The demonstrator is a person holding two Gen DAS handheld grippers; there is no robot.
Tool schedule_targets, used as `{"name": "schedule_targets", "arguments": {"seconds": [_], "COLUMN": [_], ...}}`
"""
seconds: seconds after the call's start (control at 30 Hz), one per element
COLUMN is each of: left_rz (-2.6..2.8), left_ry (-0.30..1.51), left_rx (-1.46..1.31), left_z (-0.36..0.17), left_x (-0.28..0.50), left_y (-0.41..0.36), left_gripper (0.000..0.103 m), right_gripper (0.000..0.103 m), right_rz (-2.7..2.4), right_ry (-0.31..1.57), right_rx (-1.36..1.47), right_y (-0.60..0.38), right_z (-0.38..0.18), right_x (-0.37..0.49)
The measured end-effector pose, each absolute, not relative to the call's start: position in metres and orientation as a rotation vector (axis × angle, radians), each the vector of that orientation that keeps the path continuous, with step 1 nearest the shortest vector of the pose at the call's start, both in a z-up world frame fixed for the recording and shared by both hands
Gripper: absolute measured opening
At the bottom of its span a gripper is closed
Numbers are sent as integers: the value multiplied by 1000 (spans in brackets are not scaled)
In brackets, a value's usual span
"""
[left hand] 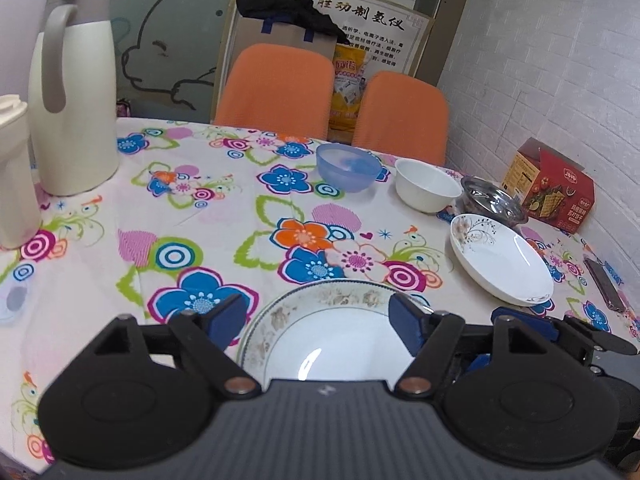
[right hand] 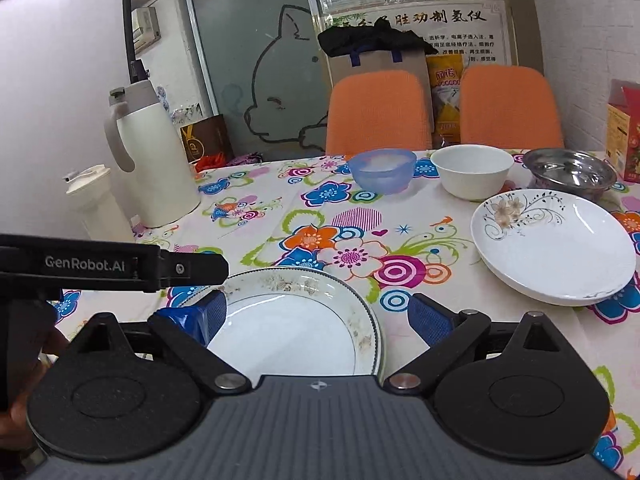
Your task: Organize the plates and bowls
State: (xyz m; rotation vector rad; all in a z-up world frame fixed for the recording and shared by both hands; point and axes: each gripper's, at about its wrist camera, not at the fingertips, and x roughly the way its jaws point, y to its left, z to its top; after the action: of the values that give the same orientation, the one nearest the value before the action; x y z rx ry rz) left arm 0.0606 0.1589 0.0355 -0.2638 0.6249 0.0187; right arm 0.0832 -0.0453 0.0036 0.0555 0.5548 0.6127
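Left wrist view: left hand-held gripper (left hand: 320,320), fingers apart over floral-rimmed plate (left hand: 320,332) on bench (left hand: 224,216) (near edge).
Right wrist view: right hand-held gripper (right hand: 320,320), fingers apart, same plate between.
White plate (right hand: 554,246): right side.
Bowls: blue bowl (right hand: 382,170), white bowl (right hand: 472,176), steel bowl (right hand: 570,172), far row.

The tablecloth (left hand: 224,216) is pale with bright blue, orange and pink flowers and green swirls. The near plate (left hand: 320,320) is white with a faded brownish floral rim; the other plate (left hand: 504,264) is white (one beige flower, black scrolls). One bowl (left hand: 348,168) is translucent blue, another bowl (left hand: 426,190) plain white.
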Motion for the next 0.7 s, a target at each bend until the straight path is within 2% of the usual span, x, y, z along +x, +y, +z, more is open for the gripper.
{"name": "schedule_targets", "arguments": {"seconds": [0.33,0.7], "left_rz": [-74,-240], "left_ry": [696,851], "left_rx": [-213,-168], "left_z": [28,27], "left_x": [90,223], "left_y": [118,42], "left_gripper": [74,74], "right_gripper": [85,85], "right_rz": [380,176], "right_ry": [586,653], "right_rx": [184,201], "right_y": [-138,-205], "right_z": [-6,-24], "right_x": [114,209]}}
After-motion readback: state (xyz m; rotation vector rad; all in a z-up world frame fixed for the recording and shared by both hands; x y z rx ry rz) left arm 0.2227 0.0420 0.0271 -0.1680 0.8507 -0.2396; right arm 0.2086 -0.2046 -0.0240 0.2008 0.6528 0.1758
